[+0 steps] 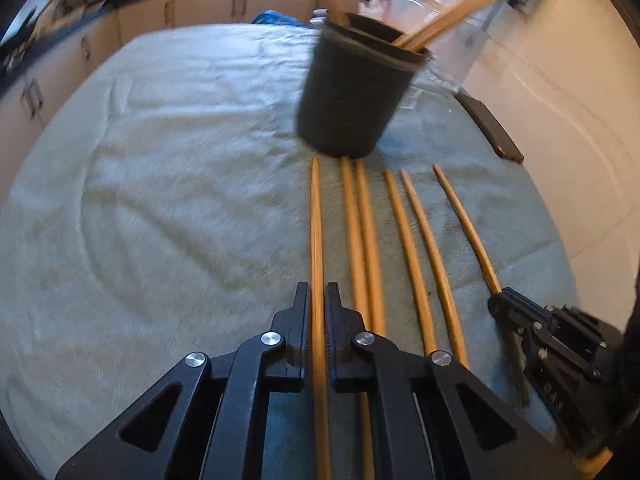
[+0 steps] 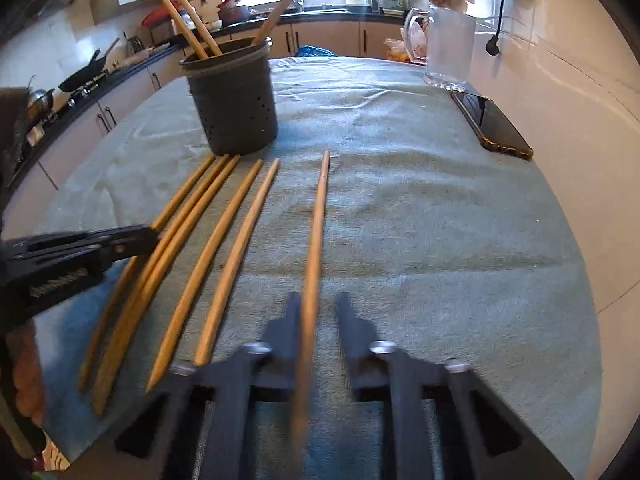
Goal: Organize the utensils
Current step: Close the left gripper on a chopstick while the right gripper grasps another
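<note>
Left wrist view: left gripper point(image 1: 317, 300) and right gripper point(image 2: 318, 308) fingers each pinch a chopstick point(image 1: 317, 220) near the holder point(image 1: 352, 92).

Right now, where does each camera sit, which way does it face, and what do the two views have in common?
Left wrist: rides the left gripper, looking down along its fingers shut on the leftmost chopstick; the right gripper shows at right.
Right wrist: rides the right gripper, facing the rightmost chopstick between its blurred fingers; the left gripper shows at left.
Shared: the dark holder, six chopsticks lying on the towel, the phone and the kitchen counters behind.
</note>
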{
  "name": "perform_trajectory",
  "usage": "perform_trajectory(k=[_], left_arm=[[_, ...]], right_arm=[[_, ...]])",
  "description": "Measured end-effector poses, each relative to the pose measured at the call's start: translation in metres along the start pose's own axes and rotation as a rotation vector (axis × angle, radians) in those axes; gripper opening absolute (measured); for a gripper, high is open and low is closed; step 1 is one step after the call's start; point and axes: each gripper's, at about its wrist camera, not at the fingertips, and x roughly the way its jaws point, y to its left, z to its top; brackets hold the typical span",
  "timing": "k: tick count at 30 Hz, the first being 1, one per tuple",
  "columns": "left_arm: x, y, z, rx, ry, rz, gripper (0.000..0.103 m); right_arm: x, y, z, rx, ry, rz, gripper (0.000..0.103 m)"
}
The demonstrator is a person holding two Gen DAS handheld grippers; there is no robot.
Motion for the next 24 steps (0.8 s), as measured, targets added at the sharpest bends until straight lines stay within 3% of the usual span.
perform_trajectory(k=[5,9,13,19,24], left_arm=[[-0.018,0.023,-0.023,-0.090,0.022,-0.033,0.007],[-0.025,0.028,-0.026,-0.106,0.065,-0.076,0.007],[-0.023,0.027,-0.013,-0.107,0.064,-0.083,0.016],[0.000,0.027,0.012,-0.081,0.109,-0.070,0.016],[0.010,0.026,0.028,-0.070,0.134,-0.053,0.016]], right_arm=[[-0.012,-0.017,-0.008,0.029,0.054,-0.001,0.008],[-0.015,-0.024,-0.010,0.046,0.104,0.041,0.015],[-0.008,-0.026,0.003,0.041,0.141,0.064,0.016],[0.017,-0.017,0.035,-0.034,0.170,-0.015,0.016],[0.035,-0.017,0.065,-0.052,0.218,-0.019,0.016]])
